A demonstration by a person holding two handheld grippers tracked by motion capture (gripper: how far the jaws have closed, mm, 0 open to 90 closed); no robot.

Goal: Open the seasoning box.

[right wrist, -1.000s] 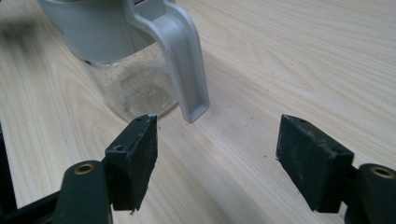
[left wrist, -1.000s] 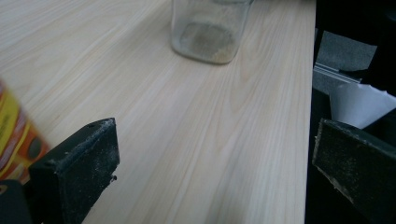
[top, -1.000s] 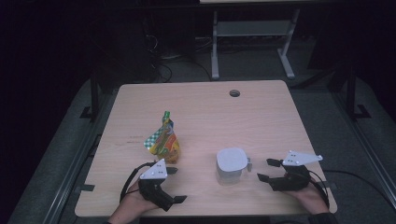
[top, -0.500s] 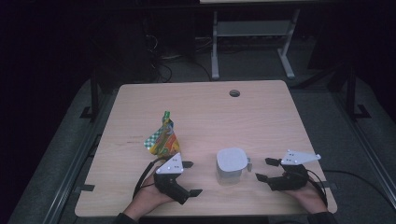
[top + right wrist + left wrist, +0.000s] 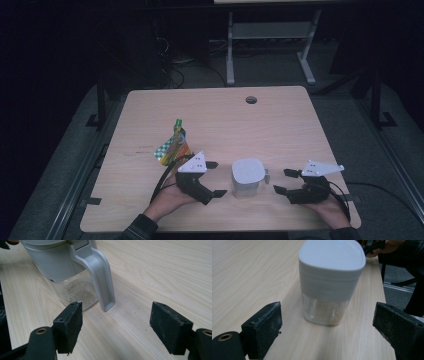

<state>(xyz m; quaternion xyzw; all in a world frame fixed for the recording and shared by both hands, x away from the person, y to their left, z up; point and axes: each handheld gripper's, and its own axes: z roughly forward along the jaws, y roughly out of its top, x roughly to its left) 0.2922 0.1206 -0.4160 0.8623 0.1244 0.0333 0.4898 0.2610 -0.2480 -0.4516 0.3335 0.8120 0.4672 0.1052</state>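
Observation:
A clear container with a white lid (image 5: 247,176) stands near the table's front edge, between my two grippers. My left gripper (image 5: 215,178) points at its left side with the jaws open; they have just been closing a little, with nothing between them. In the left gripper view the container (image 5: 329,285) stands just beyond the left gripper (image 5: 327,330). My right gripper (image 5: 283,181) is open on the container's right. In the right gripper view the container's grey handle (image 5: 100,277) hangs ahead of the right gripper (image 5: 116,325), apart from both jaws.
A green and orange snack bag (image 5: 175,145) lies behind the left gripper. The wooden table (image 5: 280,125) has a round cable hole (image 5: 251,99) at the back. A metal frame (image 5: 270,32) stands on the dark floor beyond.
My left gripper has moved to the right, from the front left of the table up to the container's left side. The right gripper has kept still.

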